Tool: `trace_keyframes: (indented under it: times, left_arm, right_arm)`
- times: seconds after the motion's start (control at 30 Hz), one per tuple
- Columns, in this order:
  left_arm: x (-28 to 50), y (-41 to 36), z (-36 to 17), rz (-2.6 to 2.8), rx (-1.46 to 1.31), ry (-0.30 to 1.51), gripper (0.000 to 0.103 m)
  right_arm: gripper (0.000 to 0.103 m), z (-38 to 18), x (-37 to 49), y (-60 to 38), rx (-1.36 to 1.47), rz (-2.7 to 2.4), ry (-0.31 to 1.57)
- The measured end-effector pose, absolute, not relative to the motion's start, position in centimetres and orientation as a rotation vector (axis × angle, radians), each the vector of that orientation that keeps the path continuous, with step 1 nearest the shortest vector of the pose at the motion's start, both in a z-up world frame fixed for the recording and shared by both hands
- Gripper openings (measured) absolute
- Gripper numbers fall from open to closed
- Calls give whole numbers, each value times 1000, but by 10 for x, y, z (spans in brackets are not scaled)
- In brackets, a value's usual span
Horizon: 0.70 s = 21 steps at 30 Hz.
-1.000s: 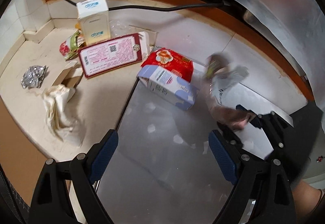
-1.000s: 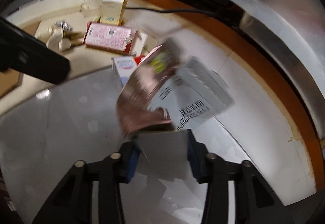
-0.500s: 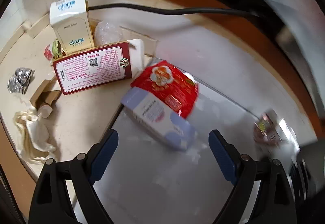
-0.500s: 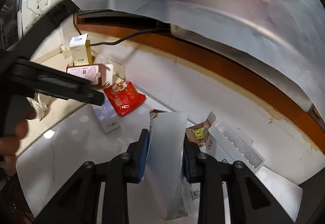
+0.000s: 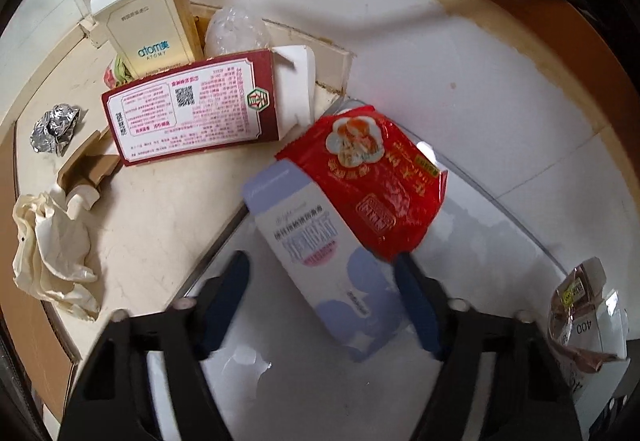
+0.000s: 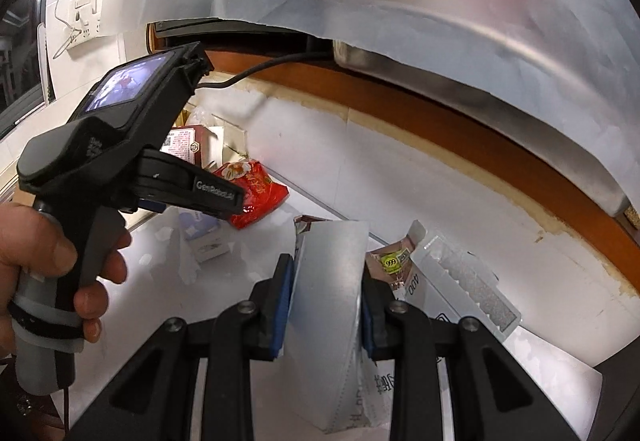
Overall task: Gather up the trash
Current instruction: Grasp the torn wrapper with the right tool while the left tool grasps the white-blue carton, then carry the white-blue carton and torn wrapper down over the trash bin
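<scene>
Left claw [image 5: 322, 295] spread wide astride lavender carton [image 5: 320, 257], lengthwise toward camera; right claw [image 6: 325, 305] clamping flattened white box [image 6: 332, 305]

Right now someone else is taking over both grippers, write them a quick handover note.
Left gripper: open, around the near end of the pale purple box, not closed on it.
Right gripper: shut on a flattened box.
Red snack bag lies partly on the purple box.
Left on the counter: maroon-edged carton, tall white box, foil ball, crumpled tissue.
Done: one piece picked up. No bin in view.
</scene>
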State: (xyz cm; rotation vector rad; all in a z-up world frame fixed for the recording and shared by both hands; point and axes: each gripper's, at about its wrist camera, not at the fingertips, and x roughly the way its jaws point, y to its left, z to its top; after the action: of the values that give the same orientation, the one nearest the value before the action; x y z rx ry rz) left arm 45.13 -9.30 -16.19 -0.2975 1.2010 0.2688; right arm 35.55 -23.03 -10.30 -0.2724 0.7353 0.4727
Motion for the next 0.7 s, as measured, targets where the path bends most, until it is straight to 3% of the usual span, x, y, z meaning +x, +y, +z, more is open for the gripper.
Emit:
trace_keyframes:
  times: [0.07, 0.17, 0.7]
  left_arm:
    - [444, -94, -162, 257, -299, 1212, 42]
    - [432, -92, -160, 228, -298, 1194, 33]
    - [302, -66, -101, 91, -280, 1103, 33]
  right_arm:
    - [28, -105, 355, -231, -268, 483, 746]
    - [28, -108, 354, -231, -266, 498, 754]
    - [28, -88, 296, -223, -237, 538, 721]
